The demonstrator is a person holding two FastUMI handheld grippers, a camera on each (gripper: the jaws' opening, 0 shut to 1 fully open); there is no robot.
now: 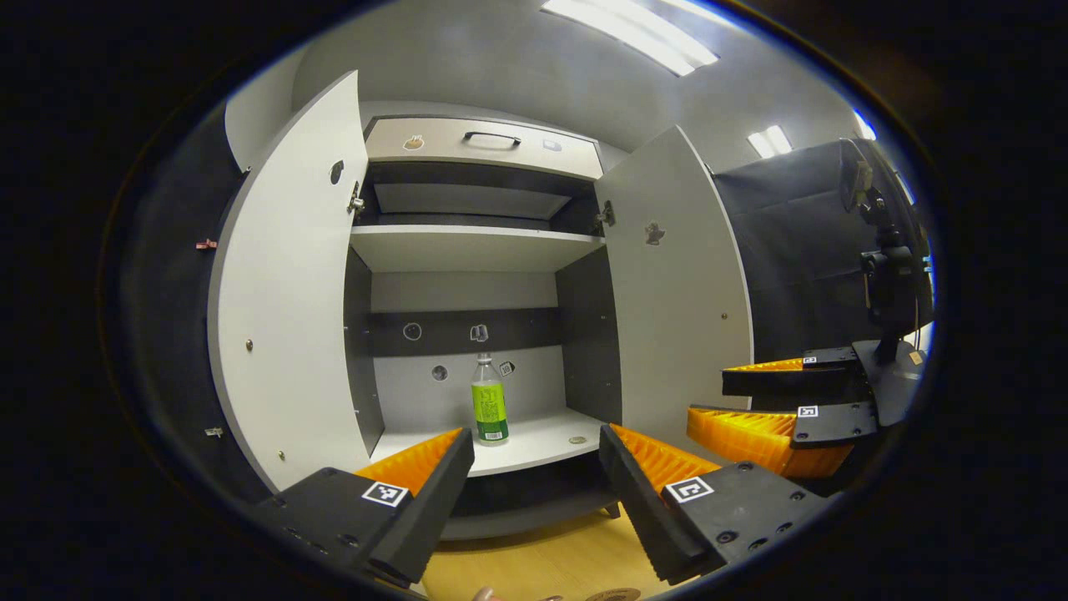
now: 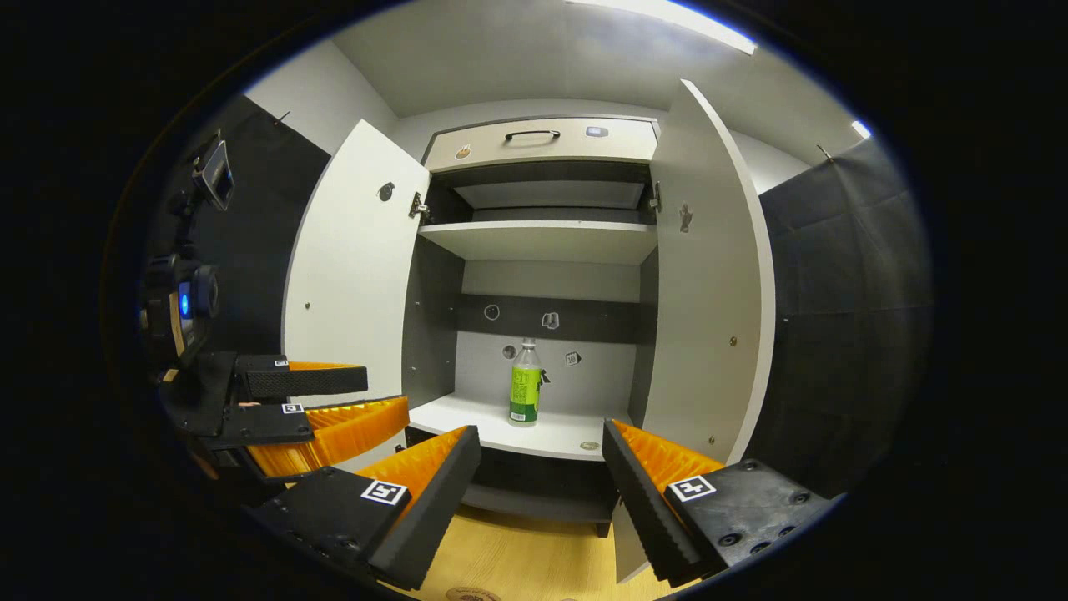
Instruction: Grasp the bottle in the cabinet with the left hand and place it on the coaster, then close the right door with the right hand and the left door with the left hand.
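The bottle [image 1: 490,399] stands upright on the lower shelf [image 1: 534,442] of the cabinet, between the two open doors, and both grippers are well apart from it. The left gripper [image 1: 534,467] has its fingers spread and holds nothing, and the right gripper [image 2: 538,467] is also spread and empty. I think the left one should go straight in, centred on the bottle's body below the cap, and close only when both pads are beside it.

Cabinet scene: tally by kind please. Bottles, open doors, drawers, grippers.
Bottle: 1
Open doors: 2, left door and right door
Drawer: 1
Grippers: 2, left gripper and right gripper, both open
Total: 6
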